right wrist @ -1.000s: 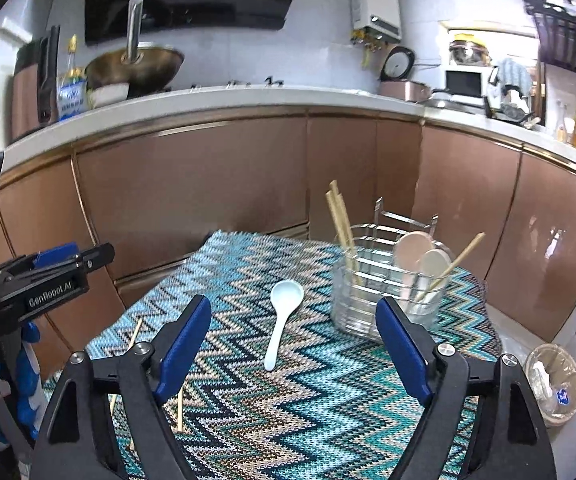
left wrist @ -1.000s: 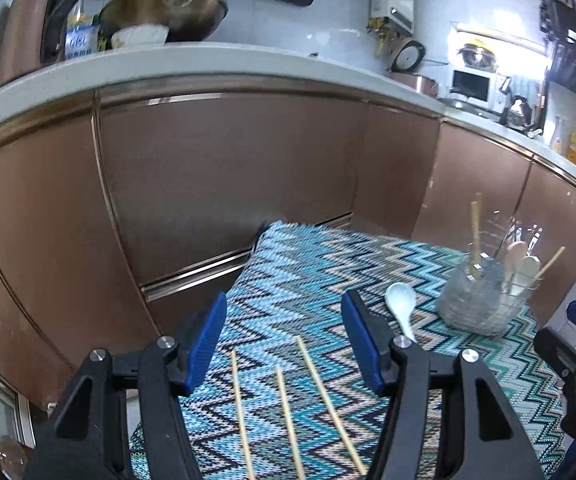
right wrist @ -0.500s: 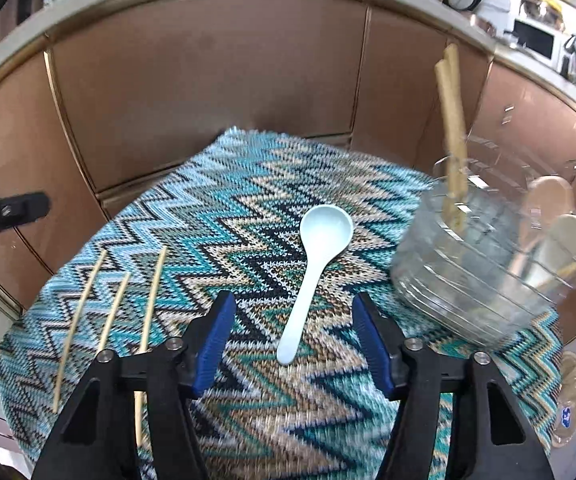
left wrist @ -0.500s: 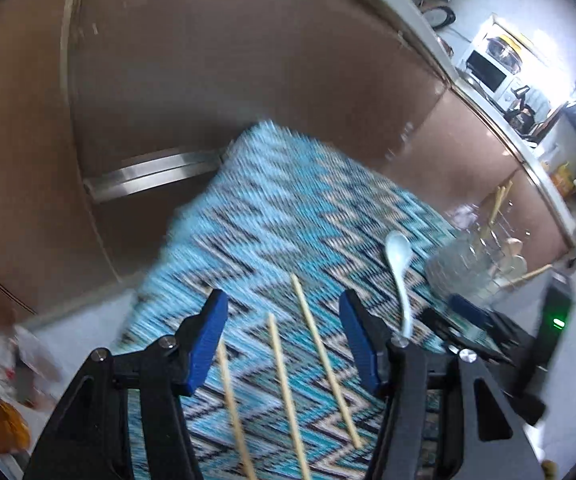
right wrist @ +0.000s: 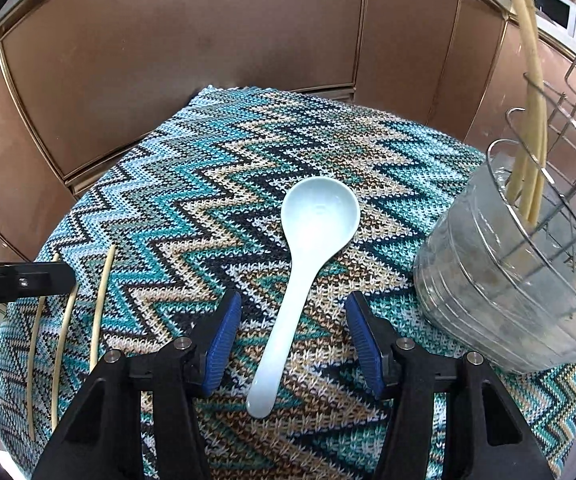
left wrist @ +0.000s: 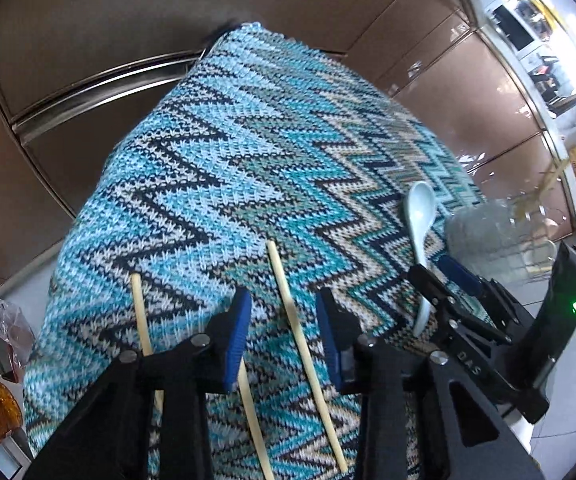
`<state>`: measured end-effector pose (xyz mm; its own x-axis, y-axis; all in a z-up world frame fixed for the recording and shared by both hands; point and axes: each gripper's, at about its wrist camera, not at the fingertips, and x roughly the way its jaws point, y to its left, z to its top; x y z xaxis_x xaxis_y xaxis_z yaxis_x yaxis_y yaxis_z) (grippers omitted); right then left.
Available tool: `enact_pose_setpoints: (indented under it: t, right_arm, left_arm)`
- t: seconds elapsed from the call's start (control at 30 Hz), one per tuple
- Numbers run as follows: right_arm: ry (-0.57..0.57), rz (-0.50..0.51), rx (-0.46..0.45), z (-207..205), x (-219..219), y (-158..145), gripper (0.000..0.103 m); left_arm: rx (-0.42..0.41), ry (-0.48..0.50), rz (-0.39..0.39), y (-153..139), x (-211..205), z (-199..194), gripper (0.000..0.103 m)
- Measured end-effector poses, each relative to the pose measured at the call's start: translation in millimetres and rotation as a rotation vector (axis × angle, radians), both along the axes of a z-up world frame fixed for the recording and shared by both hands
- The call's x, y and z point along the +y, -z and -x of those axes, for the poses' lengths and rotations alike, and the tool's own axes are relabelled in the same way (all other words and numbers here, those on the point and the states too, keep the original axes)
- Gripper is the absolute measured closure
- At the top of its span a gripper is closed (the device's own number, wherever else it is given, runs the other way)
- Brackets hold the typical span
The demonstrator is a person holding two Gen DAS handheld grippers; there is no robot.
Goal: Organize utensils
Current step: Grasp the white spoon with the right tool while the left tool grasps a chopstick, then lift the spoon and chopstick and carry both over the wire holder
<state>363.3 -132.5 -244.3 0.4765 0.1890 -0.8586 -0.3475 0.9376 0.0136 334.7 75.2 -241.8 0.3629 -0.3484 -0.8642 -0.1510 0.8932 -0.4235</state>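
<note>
Three wooden chopsticks lie on the zigzag knit cloth point(left wrist: 247, 140). My left gripper point(left wrist: 283, 320) points down over them, its jaws closing around the rightmost chopstick point(left wrist: 288, 296); the pads stand apart from it. The middle chopstick point(left wrist: 253, 412) is partly hidden behind the left finger, and the third chopstick point(left wrist: 140, 312) lies outside the jaws. A pale blue ceramic spoon point(right wrist: 312, 232) lies bowl away from me. My right gripper point(right wrist: 292, 308) straddles its handle with the jaws closing, pads not touching. A clear utensil holder point(right wrist: 508, 280) with chopsticks point(right wrist: 528, 80) stands at the right.
Brown cabinet doors point(right wrist: 187, 60) rise just behind the cloth-covered table. The wire rack point(right wrist: 568, 152) wraps the holder near the right edge. Plastic bags point(left wrist: 3, 332) lie on the floor below the table's left side. The right gripper point(left wrist: 438, 276) works close beside the left.
Both grippers dropped and tilted down toward the cloth. Both jaws narrowed. The left now straddles one chopstick, the right straddles the spoon handle.
</note>
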Motion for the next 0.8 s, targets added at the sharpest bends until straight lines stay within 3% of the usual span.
enact_pose_setpoints:
  t: [0.17,0.27,0.43,0.67,0.73,0.8]
  right_arm:
    - [0.009,-0.020,0.044,-5.7,-4.5,12.2,0.063]
    - [-0.001,-0.048,0.055,-2.8,-6.2,11.9,0.087]
    - [-0.040,-0.072,0.086,20.6,-7.5,8.3,0.091]
    - [-0.103,-0.102,0.143,95.2,-13.0,3.1,0.091]
    - [-0.128,-0.115,0.161,116.7,-13.2,1.1,0.090]
    - [-0.162,-0.120,0.154,133.1,-13.4,-4.7,0.080]
  left_arm:
    - [0.055,0.018,-0.012,13.5,-8.4,-17.0,0.084]
    - [0.059,0.021,-0.036,15.4,-12.8,-21.1,0.090]
    - [0.059,0.021,-0.047,17.3,-13.2,-24.1,0.094]
    - [0.050,0.022,-0.048,18.1,-11.8,-21.1,0.095]
    - [0.049,0.026,-0.051,17.8,-12.2,-20.1,0.095]
    - [0.049,0.025,-0.053,17.2,-14.0,-19.2,0.096]
